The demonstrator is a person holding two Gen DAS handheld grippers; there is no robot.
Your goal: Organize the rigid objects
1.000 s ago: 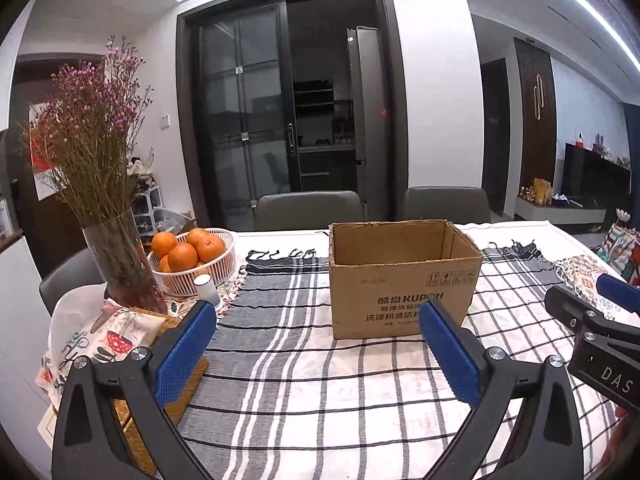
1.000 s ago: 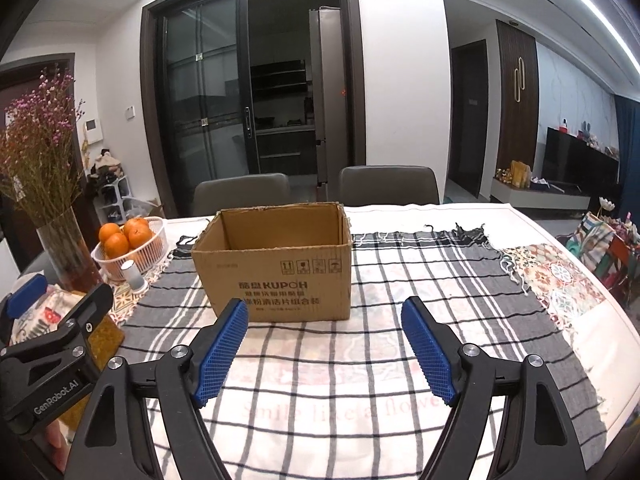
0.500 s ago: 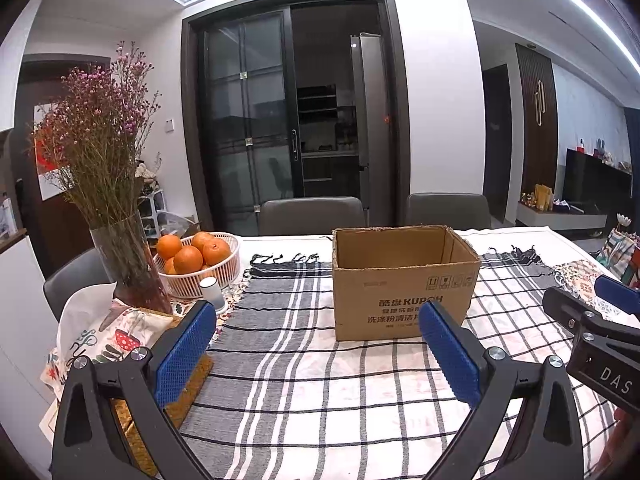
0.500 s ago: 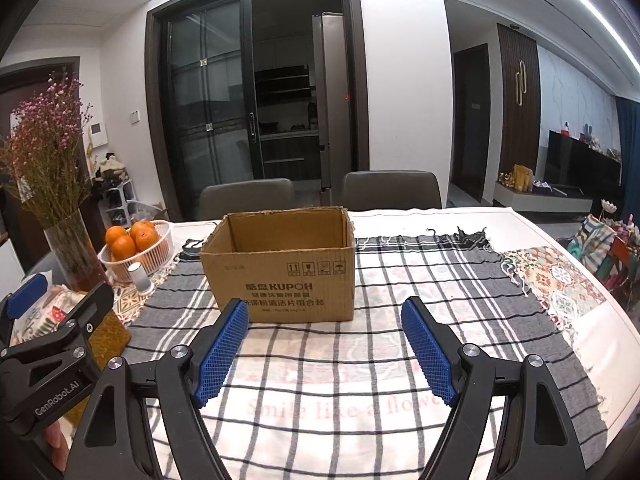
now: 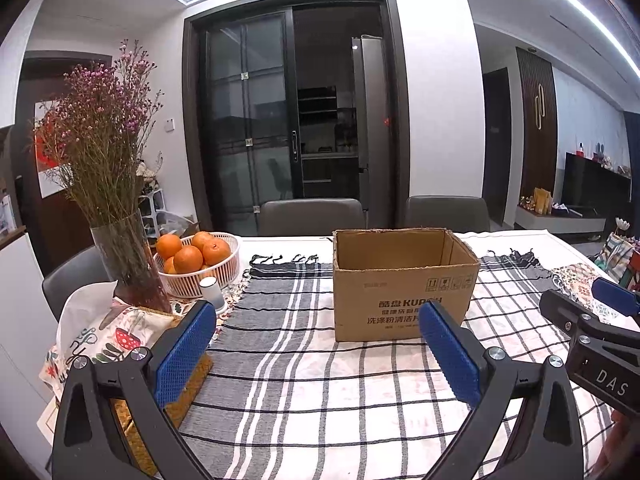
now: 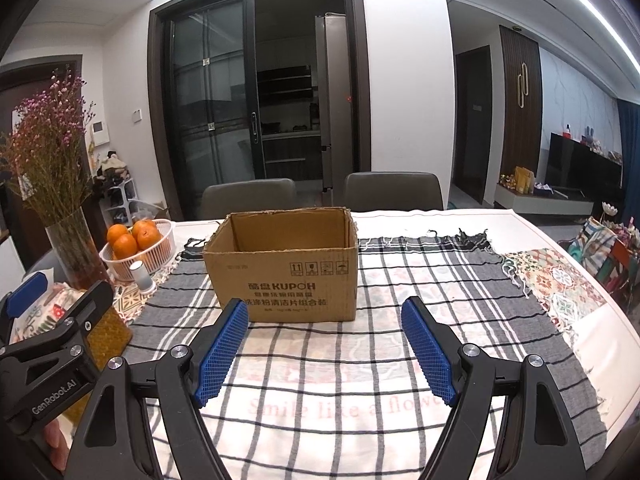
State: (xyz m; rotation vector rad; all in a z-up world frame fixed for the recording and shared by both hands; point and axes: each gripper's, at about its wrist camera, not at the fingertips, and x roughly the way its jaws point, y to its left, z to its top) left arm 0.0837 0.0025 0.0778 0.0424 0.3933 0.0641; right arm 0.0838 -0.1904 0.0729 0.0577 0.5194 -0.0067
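Both sets of jaws are spread wide, and nothing sits between the blue pads. From its own camera, the left gripper [image 5: 316, 344] is held above the desk [image 5: 532, 238] and points a little downward at the cardboard box [image 5: 404, 284]. The right gripper [image 6: 324, 344] is held the same way, tilted a bit down, with the box [image 6: 286, 268] straight ahead of it. The two grippers sit side by side. The right one shows at the right edge of the left camera view, with the letters "DAS" on its black body. The left one shows at the left edge of the right camera view, with "GenRobot.AI" written on it. A bit of a person's hand [image 6: 54, 446] shows under it.

The box stands upright on a checked cloth [image 6: 376, 360] near the middle of the desk, and its top is open. Its front says "KUPOH" with lines of Chinese writing around it and four small shipping signs above. Faint pink words on the cloth read "Smile like a flowe", with the end hidden by a pad.

On the left side of the desk stand a glass vase [image 5: 132, 268] of pink dried flowers, a white basket [image 5: 208, 276] of oranges, and a small white bottle [image 5: 212, 294] just in front of the basket.
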